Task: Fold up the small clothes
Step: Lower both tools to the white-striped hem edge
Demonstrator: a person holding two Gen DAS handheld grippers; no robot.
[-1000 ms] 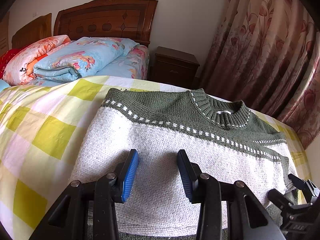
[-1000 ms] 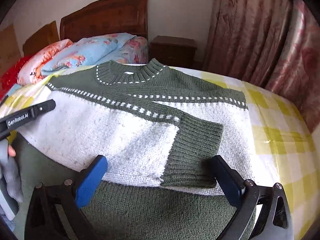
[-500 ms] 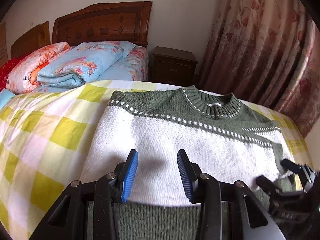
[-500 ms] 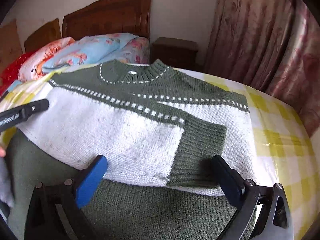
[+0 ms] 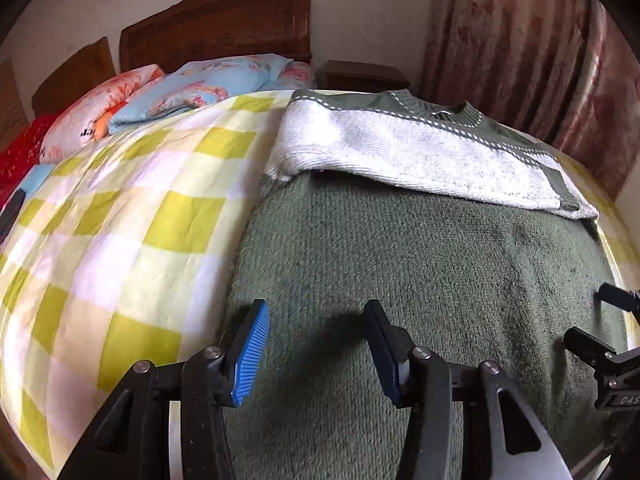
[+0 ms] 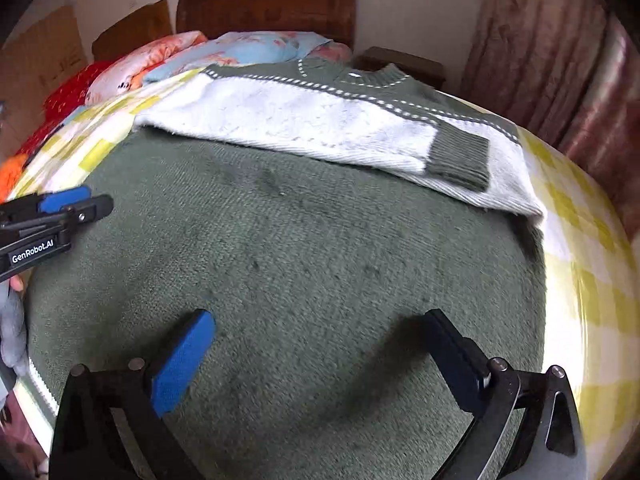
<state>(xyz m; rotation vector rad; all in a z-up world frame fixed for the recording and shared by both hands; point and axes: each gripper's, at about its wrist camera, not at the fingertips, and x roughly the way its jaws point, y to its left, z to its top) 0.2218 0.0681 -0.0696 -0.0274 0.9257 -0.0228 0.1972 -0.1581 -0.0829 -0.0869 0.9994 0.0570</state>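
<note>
The sweater (image 5: 420, 264) lay spread on the bed, over a yellow-and-white checked blanket (image 5: 132, 216), its collar toward the wooden headboard (image 5: 216, 20). Its dark green lower part filled the near half of both views, while the white chest band and green collar lay farther off, with one white sleeve folded across the chest so that its green cuff (image 6: 460, 156) rested on the white knit. The left hand-held gripper (image 5: 316, 344) hovered over the green knit near the sweater's left edge, its jaws opening and nothing between the blue pads. The right hand-held gripper (image 6: 320, 356) stood wide over the green knit as well, its pads apart and gripping nothing; whether the tips brushed the fabric could not be told. Folded floral quilts (image 5: 192, 88) were piled by the headboard, a dark nightstand (image 5: 364, 76) stood beside them, and a pink patterned curtain (image 5: 532, 52) hung at the right.
</note>
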